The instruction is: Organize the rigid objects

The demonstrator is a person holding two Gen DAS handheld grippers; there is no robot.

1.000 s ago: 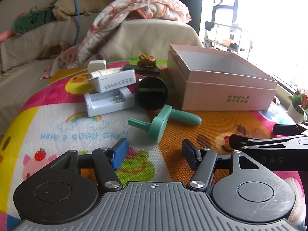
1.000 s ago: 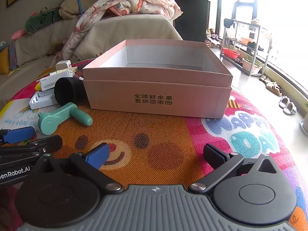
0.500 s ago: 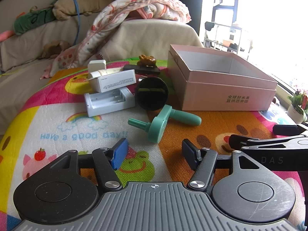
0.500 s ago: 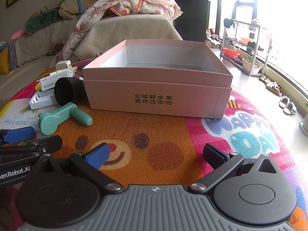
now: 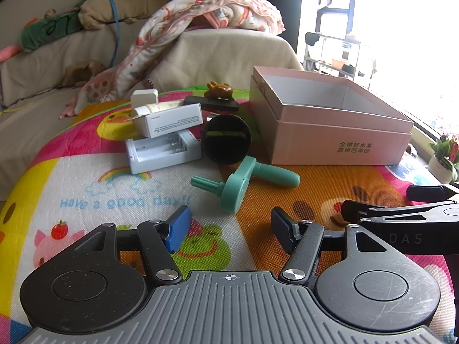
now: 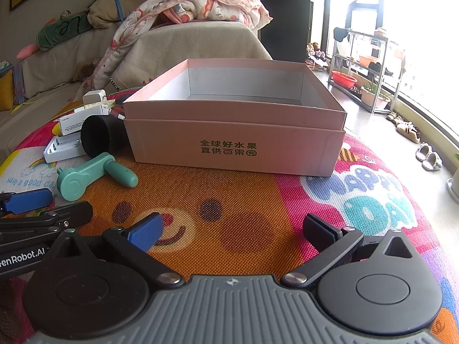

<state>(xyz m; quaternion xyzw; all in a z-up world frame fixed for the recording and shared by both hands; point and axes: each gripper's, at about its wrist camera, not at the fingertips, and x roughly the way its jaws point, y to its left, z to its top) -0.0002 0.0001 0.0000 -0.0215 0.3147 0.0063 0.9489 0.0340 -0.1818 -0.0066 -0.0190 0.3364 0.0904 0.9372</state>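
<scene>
On the cartoon mat (image 5: 86, 189): one pink box (image 6: 235, 140), one teal crank (image 5: 238, 186), two tools (image 5: 229, 225) (image 6: 232, 229) gaping, empty

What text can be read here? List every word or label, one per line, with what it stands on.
"全球好水果 直供百果园" on the pink box.
"Have a good day!!" on the play mat.
"DAS" on the right hand-held gripper, cut off.
"enRobot.AI" on the left hand-held gripper, cut off.
Letters on the green plush: unclear.
Fine print on the white carton: too small to read.
</scene>
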